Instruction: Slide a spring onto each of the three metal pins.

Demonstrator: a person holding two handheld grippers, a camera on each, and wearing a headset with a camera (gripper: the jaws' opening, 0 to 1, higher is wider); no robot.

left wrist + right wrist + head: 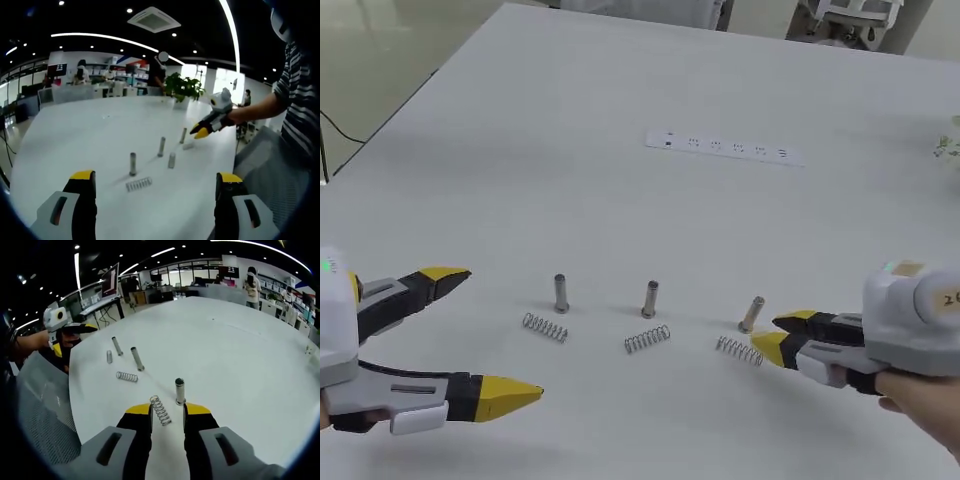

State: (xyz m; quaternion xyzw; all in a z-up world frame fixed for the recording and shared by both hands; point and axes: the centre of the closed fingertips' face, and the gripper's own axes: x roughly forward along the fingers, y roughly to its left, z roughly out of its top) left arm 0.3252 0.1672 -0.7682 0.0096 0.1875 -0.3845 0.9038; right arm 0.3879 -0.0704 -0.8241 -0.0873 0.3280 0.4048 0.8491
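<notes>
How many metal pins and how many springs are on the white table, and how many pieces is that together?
Pins: 3
Springs: 3
Total: 6

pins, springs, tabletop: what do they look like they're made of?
The short grey cylindrical pins have a dull sheen with a lighter highlight down the side, so likely steel or plated metal. The small silvery coil springs are thin bright wire, probably steel. The white tabletop is matte and uniform with only soft reflections; it looks like laminate or painted board, and the look leaves that open.
</notes>
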